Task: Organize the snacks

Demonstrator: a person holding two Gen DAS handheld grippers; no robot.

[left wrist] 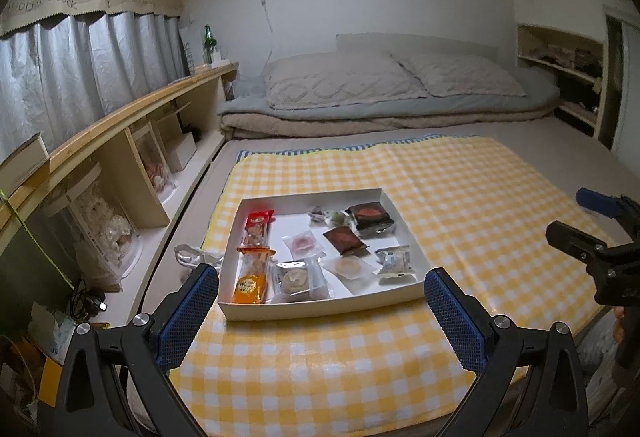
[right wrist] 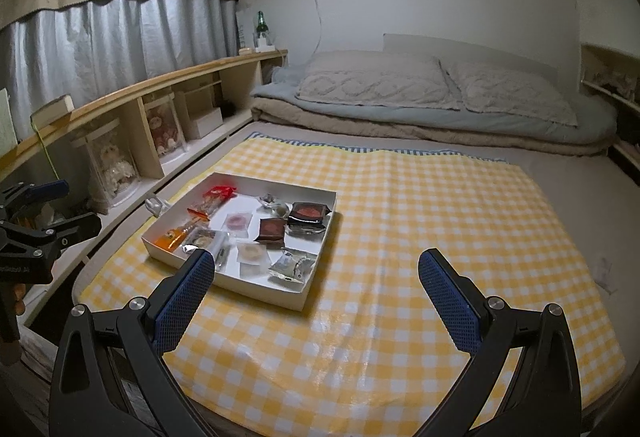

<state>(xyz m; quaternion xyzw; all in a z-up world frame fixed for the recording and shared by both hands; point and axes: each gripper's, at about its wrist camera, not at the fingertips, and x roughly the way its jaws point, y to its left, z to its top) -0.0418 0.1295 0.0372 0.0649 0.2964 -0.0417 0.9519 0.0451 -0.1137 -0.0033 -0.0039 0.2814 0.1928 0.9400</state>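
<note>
Snack tray [left wrist: 394, 211] ahead of left gripper [left wrist: 320, 305], gripper spread wide

black frames, blue textured fingers [left wrist: 456, 313], silver screws

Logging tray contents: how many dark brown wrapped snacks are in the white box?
2: the larger dark brown packet at the box's far right corner, the smaller brown packet just nearer, toward the middle. None seems hidden.

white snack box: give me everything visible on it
The white box is a shallow, open, square tray with low walls, cardboard by the look of it. It lies flat on the yellow checked cloth, toward its left side. Wrapped snacks lie loose inside in one layer. No lid shows. Neither gripper touches it.
</note>
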